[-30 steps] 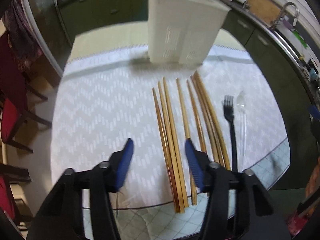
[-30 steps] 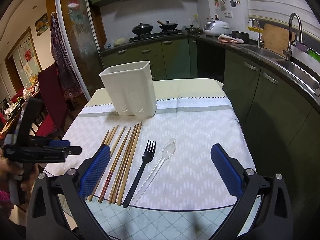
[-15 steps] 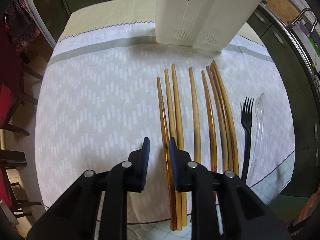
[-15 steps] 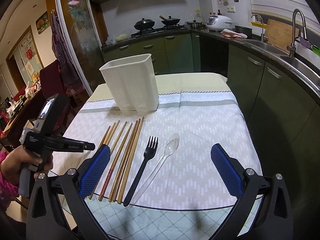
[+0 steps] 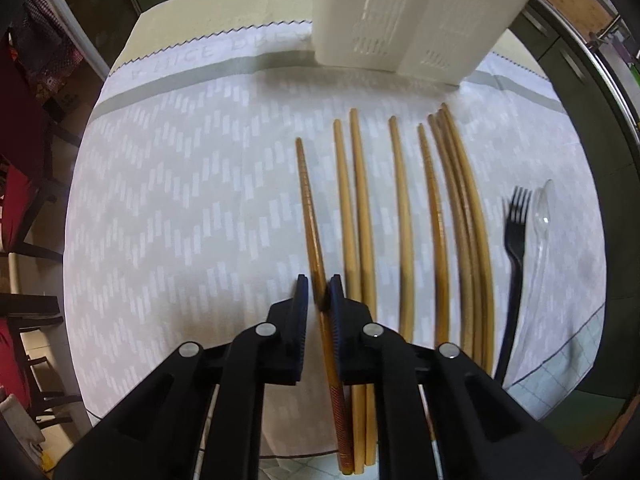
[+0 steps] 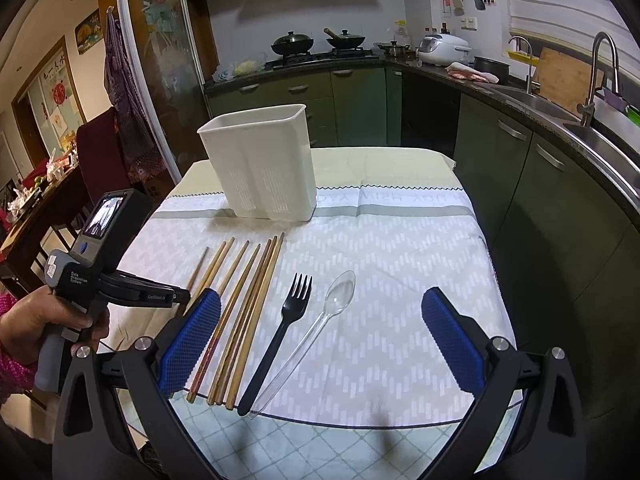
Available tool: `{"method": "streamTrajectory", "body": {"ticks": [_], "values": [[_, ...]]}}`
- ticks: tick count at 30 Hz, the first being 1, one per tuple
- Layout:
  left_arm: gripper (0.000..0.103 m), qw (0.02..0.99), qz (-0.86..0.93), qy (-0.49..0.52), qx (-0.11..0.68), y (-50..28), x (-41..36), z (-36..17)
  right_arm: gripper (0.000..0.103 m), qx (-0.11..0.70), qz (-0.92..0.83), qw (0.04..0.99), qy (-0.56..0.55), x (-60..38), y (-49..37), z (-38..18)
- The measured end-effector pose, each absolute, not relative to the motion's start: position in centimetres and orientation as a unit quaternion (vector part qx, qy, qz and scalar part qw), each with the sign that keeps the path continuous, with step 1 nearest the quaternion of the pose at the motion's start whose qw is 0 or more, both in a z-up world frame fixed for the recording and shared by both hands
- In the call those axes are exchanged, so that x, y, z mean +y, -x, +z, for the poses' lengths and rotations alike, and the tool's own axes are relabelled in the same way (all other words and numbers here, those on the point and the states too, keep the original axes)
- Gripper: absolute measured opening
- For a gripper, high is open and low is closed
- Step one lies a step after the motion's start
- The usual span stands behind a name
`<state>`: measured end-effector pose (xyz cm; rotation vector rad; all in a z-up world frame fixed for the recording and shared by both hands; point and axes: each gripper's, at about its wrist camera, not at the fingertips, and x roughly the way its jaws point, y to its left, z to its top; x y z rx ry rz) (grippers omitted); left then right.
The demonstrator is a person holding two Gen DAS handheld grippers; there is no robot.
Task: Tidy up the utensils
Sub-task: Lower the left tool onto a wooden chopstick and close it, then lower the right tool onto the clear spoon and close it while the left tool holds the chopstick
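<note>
- Left wrist view: you are pointing your left gripper [image 5: 319,292] steeply down at the white patterned tablecloth [image 5: 168,208], and its blue pads are pinching the leftmost chopstick [image 5: 310,216] near its thick end.
- That chopstick is running from 6 o'clock up toward 12 o'clock and is lying a little apart from the others.
- The remaining chopsticks [image 5: 404,224] are lying in a row at its 3 o'clock side, two side by side, two singly, then a tight bundle of three.
- The black fork [image 5: 514,252] is lying past that bundle at 3 o'clock, with the clear plastic spoon [image 5: 544,208] just beside it.
- The white utensil holder [image 5: 420,12] is standing upright at 12 o'clock, beyond the chopstick tips.
- Right wrist view: you are holding your right gripper [image 6: 320,338] with its blue pads spread wide and nothing between them.
- The fork [image 6: 288,324] and the spoon [image 6: 320,328] are lying on the cloth between its fingers, tines and bowl pointing to 12 o'clock.
- The chopsticks [image 6: 248,300] are lying at 10 o'clock of the fork, partly behind the left pad.
- The utensil holder [image 6: 264,160] is standing at 11 o'clock, well beyond the utensils.
- Your left hand [image 6: 36,332] is gripping the other gripper's handle at 9 o'clock.
</note>
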<state>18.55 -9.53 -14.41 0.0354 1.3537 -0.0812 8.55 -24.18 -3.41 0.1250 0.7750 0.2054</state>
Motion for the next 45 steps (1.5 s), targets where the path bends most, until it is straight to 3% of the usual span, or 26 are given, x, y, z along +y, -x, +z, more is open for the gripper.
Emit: {"method": "streamTrajectory", "body": {"ticks": [6, 13, 22, 34, 39, 45], "values": [[0.008, 0.786, -0.029, -0.036, 0.617, -18.5, -11.1, -14.6, 0.099, 0.403, 0.125, 0.906, -0.039, -22.6, -11.0, -4.0], [0.008, 0.782, -0.043, -0.031, 0.622, -18.3, -10.7, -14.9, 0.096, 0.494, 0.15, 0.855, -0.038, -21.1, -15.6, -7.2], [0.007, 0.785, -0.049, -0.036, 0.617, -17.7, -10.2, -14.8, 0.054, 0.59, 0.117, 0.795, -0.078, -22.5, -18.4, -11.3], [0.008, 0.791, -0.062, -0.044, 0.607, -18.2, -9.9, -14.7, 0.05, 0.628, 0.077, 0.772, -0.059, -21.9, -19.9, -14.0], [0.007, 0.792, -0.065, -0.049, 0.605, -18.0, -10.1, -14.7, 0.037, 0.627, 0.052, 0.777, -0.027, -20.7, -19.5, -14.4], [0.007, 0.792, -0.069, -0.051, 0.605, -18.0, -10.1, -14.7, 0.03, 0.644, 0.046, 0.763, -0.032, -20.1, -19.3, -14.5]]}}
